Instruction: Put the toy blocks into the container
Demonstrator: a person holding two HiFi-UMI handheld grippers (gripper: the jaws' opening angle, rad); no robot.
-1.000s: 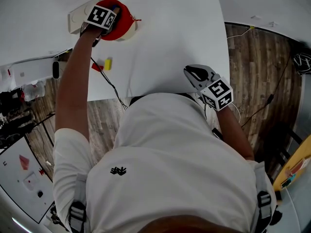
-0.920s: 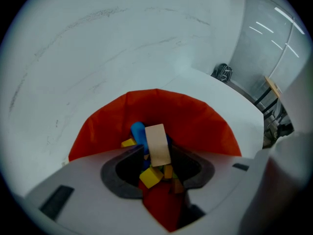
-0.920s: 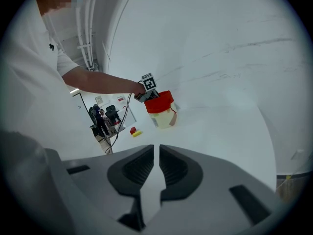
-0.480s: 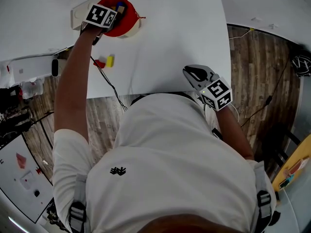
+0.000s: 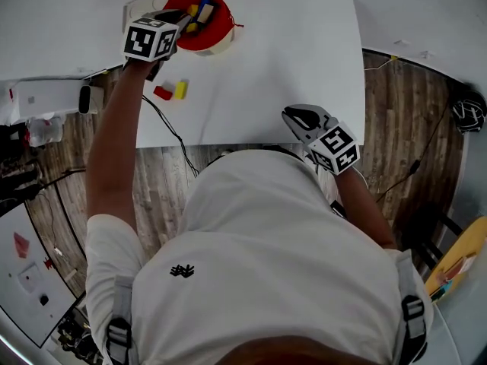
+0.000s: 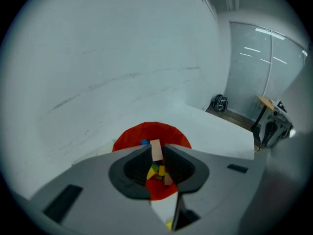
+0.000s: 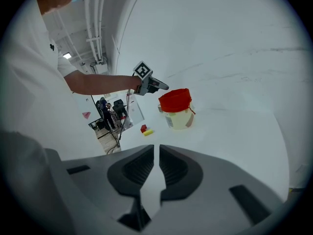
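A red-rimmed container (image 5: 217, 33) stands at the table's far left, with a tan block (image 5: 205, 11) and yellow and blue pieces inside. My left gripper (image 5: 181, 20) hovers at its left rim. Its jaws are closing with a narrow gap and nothing pressed between them. Through that gap in the left gripper view (image 6: 157, 148) I see the tan block (image 6: 156, 153) lying in the container (image 6: 146, 131). A red block (image 5: 163, 93) and a yellow block (image 5: 181, 90) lie side by side on the table. My right gripper (image 5: 293, 114) rests shut and empty near the front edge.
The white table (image 5: 289, 52) runs right from the container. A black cable (image 5: 163, 124) crosses its left edge near the two loose blocks. A white box (image 5: 137, 10) sits just left of the container. The person's torso hides the table's front edge.
The left gripper has drawn back from above the container to its left rim, uncovering the blocks inside. The right gripper has stayed where it was.
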